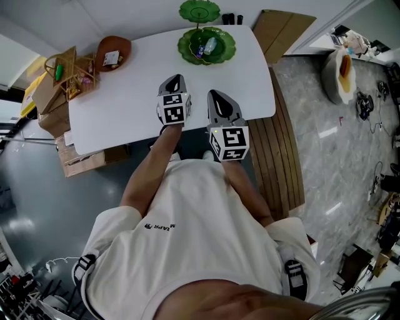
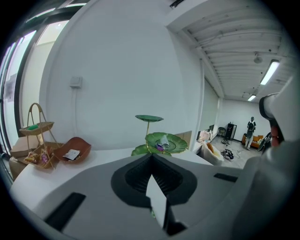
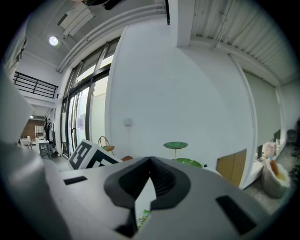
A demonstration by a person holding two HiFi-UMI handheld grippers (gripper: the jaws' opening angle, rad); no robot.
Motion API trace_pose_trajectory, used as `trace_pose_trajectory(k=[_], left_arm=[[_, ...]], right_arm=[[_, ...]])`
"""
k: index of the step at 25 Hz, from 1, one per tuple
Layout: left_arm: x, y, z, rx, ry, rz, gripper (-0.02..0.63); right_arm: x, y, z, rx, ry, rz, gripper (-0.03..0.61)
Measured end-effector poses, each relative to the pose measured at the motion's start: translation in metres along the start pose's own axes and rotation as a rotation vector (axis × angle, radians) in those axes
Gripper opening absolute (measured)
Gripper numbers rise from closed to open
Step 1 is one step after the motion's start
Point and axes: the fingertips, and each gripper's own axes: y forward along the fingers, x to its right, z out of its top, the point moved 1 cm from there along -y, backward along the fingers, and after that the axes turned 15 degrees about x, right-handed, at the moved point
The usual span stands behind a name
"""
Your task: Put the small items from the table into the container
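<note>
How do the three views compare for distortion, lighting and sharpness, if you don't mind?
Head view: heavy fisheye bend, even light, white table bright but not blown out, glints on the tiled floor. Left gripper view: dark round vignette, green tiered stand sharp, near foreground soft. Right gripper view: same vignette, ceiling lamp flaring, windows bright.

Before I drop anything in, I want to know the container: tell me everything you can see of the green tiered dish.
The green tiered dish stands upright at the far edge of the white table, near the wall. Its glossy leaf-like trays have scalloped rims: a small top tray sits on a thin golden stem above a wide lower one. The lower one holds small items, one pale, one purple.
</note>
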Motion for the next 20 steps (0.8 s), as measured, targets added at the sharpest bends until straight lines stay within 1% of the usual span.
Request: trace_pose_trajectory(k=[4,8,14,20], left_arm=[[0.003,-0.004,-0.012,-0.031,-0.006,0.008,0.003],[0.003,-0.01,-0.04,-0.094,-0.039,0.022,0.003],[0.004,-0.022,-0.093,-0.213,-0.011,0.018,0.005],[0.006,-0.028,-0.124,-0.282,-0.016,0.01,0.005]], right_arm=[[-0.001,-0.004,-0.001,-0.005,0.004,-0.003,0.006],[0.0,-0.008,-0.004,-0.013,0.009,-0.01,0.006],[-0.001,-0.014,-0.008,-0.027,0.016,-0.011,0.006],[-0.002,-0.017,-0.015,-0.044,0.021,-0.009,0.006]])
